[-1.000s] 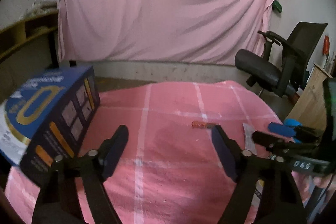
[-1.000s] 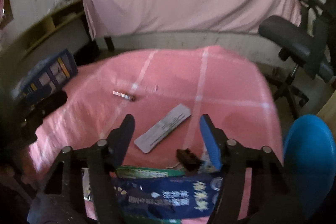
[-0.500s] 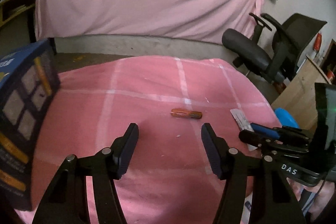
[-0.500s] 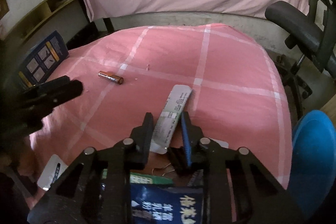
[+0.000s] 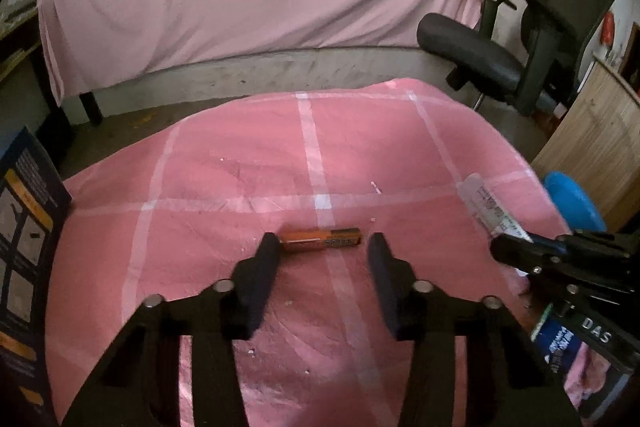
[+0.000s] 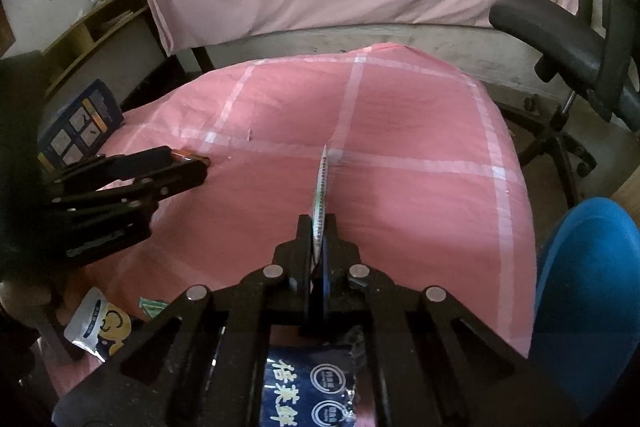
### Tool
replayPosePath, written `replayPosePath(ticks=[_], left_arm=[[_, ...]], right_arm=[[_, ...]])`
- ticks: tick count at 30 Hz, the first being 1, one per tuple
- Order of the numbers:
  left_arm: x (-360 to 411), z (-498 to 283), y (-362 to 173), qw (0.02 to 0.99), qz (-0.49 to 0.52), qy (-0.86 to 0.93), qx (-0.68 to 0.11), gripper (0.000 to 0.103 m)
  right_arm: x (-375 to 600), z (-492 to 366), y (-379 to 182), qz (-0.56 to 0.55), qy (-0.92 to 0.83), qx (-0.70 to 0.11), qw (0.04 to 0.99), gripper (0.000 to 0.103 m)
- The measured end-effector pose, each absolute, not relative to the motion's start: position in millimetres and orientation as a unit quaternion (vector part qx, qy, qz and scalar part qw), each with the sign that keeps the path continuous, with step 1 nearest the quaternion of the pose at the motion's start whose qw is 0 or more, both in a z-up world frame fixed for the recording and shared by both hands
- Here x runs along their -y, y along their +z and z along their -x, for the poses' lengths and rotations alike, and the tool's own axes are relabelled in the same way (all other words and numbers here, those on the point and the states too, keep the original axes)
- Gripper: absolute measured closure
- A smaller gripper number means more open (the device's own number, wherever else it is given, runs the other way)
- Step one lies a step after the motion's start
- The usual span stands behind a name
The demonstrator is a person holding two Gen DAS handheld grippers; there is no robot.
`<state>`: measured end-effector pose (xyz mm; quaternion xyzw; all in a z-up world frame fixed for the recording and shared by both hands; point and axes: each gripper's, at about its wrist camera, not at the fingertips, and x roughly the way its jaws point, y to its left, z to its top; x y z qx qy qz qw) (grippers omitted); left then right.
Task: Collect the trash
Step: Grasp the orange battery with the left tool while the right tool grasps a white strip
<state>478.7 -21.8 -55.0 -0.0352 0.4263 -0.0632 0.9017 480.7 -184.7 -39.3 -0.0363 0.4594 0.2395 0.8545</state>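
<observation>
Between closing left jaws, an orange battery; right jaws clamped on a flat, seemingly printed strip

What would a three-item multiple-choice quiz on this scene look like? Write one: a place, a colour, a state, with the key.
1. Where does the battery lie?
A. on the office chair
B. on the pink cloth, between the left claw's fingers
C. inside the blue box

2. What colour is the round bin beside the table?
A. blue
B. green
C. white

3. What is the right claw doing?
A. open over bare cloth
B. shut on the battery
C. shut on the flat wrapper

Key: B, the battery's ends sit between the closing fingers, not yet pinched; A, the bin at the right edge is bright blue; C, the wrapper stands on edge, pinched between the pads.
</observation>
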Motion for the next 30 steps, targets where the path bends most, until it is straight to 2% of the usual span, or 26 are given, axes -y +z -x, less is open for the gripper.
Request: replayPosePath(ticks=[2,4,7,8,14,17,18,19,21,27,29,30], left_arm=[[21,-480,-55,0.902,0.033,-0.062,-0.427,0.075],[22,-482,-56,0.901,0.034,-0.063,-0.427,0.089],[21,-481,-56,0.902,0.039,-0.065,-0.425,0.100],[21,-481,-56,0.902,0.040,-0.065,-0.425,0.101],[29,-482,-54,0.904,0.027,-0.060,-0.422,0.100],[28,-482,-53,0.903,0.028,-0.064,-0.424,0.096],[28,-483,-53,0.903,0.026,-0.067,-0.424,0.089],[28,-484,-52,0.903,0.023,-0.070,-0.423,0.076],[29,-486,-50,0.906,0.014,-0.079,-0.416,0.061],[38,-499,-57,0.897,-0.011,-0.107,-0.428,0.063],[40,-499,-57,0.897,-0.012,-0.108,-0.428,0.069],[40,-498,-57,0.898,-0.011,-0.113,-0.426,0.078]], right_arm=[[186,-481,-40,0.034,0.240,-0.460,0.854,0.075],[186,-480,-40,0.029,0.240,-0.459,0.855,0.075],[186,-477,-38,0.026,0.238,-0.452,0.859,0.075],[185,-476,-38,0.026,0.237,-0.449,0.861,0.075],[193,-473,-34,0.000,0.245,-0.439,0.864,0.075],[198,-474,-34,-0.016,0.248,-0.440,0.863,0.075],[200,-475,-34,-0.021,0.247,-0.439,0.864,0.075],[202,-475,-33,-0.023,0.247,-0.439,0.864,0.075],[202,-476,-32,-0.025,0.245,-0.437,0.865,0.075],[198,-476,-33,-0.023,0.243,-0.439,0.865,0.075],[199,-475,-32,-0.023,0.243,-0.438,0.865,0.075],[199,-475,-32,-0.023,0.243,-0.439,0.865,0.075]])
